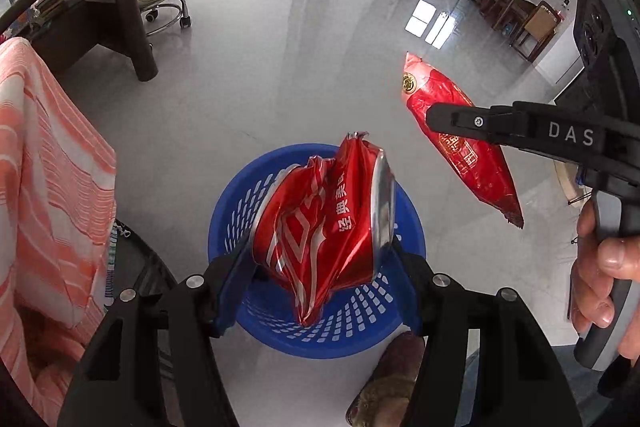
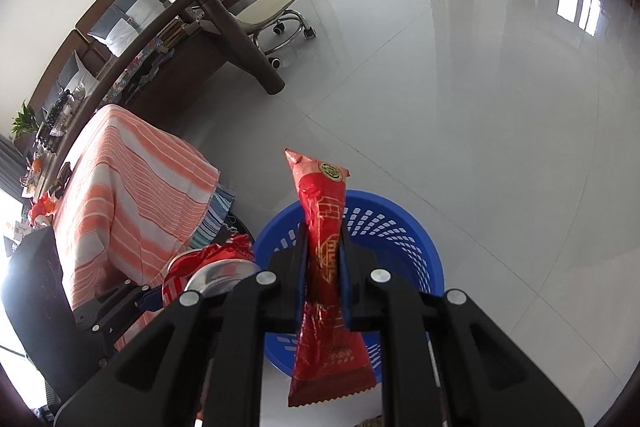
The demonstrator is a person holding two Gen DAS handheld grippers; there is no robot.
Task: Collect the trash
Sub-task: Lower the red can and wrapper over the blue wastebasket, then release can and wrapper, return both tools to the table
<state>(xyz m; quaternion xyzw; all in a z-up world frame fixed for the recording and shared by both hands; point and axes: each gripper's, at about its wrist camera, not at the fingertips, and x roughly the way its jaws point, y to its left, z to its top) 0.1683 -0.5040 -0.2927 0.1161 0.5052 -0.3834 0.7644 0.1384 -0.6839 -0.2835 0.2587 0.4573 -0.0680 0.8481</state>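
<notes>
The left gripper pinches a crushed red aluminium can above the blue perforated plastic basket. The right gripper clamps a long red foil wrapper, probably just off-centre. Centre each over the rim before letting go.

An orange-striped cloth drapes near a dark wooden table and a wheeled stool on glossy grey floor.

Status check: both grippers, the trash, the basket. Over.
Left gripper shut on crushed red can, above blue basket. Right gripper shut on red snack wrapper, over basket. Nothing blocking the drop.
</notes>
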